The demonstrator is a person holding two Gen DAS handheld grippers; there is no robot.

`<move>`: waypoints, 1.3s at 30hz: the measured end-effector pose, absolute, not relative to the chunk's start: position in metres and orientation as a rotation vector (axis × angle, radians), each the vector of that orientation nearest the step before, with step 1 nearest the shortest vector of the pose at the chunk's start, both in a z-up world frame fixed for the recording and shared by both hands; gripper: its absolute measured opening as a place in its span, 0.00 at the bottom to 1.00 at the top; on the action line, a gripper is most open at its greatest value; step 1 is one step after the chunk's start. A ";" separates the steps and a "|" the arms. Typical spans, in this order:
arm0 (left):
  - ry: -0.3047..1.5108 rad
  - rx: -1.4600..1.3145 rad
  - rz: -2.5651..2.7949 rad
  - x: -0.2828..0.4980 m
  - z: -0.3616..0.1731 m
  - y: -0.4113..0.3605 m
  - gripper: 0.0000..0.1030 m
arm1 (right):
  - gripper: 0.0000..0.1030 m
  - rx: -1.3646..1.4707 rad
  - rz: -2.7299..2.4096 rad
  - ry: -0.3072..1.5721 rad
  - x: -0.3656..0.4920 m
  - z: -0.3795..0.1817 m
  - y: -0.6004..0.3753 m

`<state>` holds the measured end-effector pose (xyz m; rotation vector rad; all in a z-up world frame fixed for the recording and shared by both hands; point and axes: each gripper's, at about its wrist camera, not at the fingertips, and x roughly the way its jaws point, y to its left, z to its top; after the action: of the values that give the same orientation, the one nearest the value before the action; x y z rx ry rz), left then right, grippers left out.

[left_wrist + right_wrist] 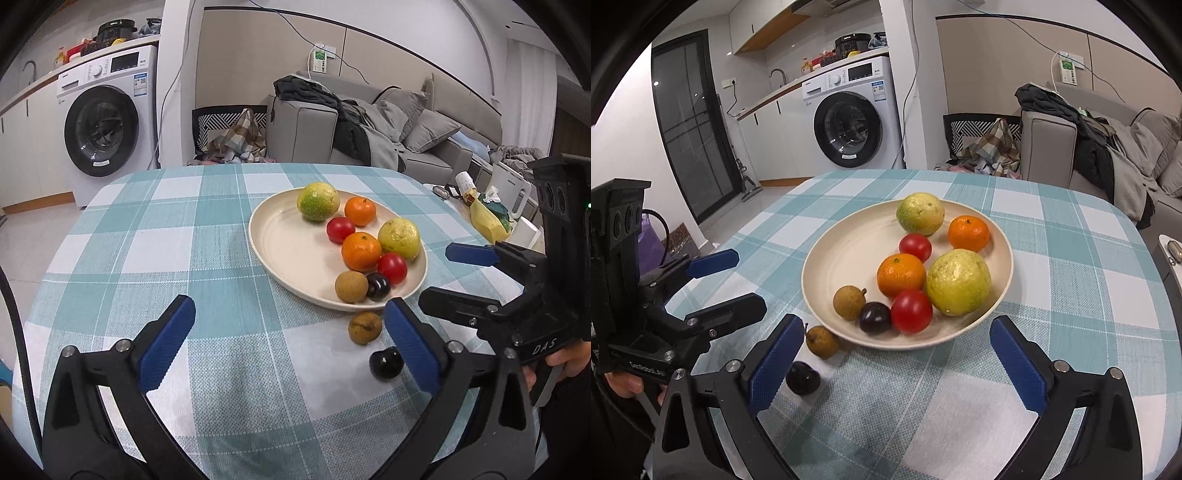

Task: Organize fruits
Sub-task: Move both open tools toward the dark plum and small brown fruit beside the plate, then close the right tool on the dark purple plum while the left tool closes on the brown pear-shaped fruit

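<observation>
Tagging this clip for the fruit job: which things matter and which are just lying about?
Job: plate holding eight fruits; brown longan and dark plum on the tablecloth beside it; open left gripper and right gripper.
Lying about: washing machine, sofa, kettle.

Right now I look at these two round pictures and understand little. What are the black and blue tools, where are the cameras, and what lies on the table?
No robot here: a person holds a two-finger gripper in each hand. Each picture comes from a fisheye camera on one gripper, looking along its blue fingers. The left gripper and right gripper are both open and hold nothing. On the checked tablecloth stands a cream plate with two guavas, two oranges, two tomatoes, a longan and a dark plum. Beside the plate, on the cloth, lie another longan and another dark plum.
</observation>
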<state>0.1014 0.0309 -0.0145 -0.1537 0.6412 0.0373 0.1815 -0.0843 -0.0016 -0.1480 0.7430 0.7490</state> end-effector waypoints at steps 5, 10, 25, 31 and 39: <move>0.646 -0.148 0.053 0.098 -0.016 0.032 0.99 | 1.00 -0.164 0.800 0.785 0.178 -0.007 -0.081; 0.663 -0.163 0.055 0.096 -0.018 0.037 0.99 | 1.00 -0.181 0.832 0.809 0.175 -0.010 -0.078; 0.673 -0.186 0.037 0.093 -0.021 0.040 0.95 | 0.76 -0.323 0.961 0.888 0.152 -0.031 -0.051; 0.683 -0.192 0.022 0.095 -0.022 0.039 0.86 | 0.65 -0.347 0.987 0.892 0.144 -0.035 -0.046; 0.690 -0.193 0.019 0.096 -0.023 0.038 0.86 | 0.49 -0.368 0.994 0.876 0.140 -0.036 -0.043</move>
<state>0.0957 0.0380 -0.0232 -0.1934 0.6901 0.0191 0.1397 -0.0432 -0.0359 -0.3677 0.8764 0.9944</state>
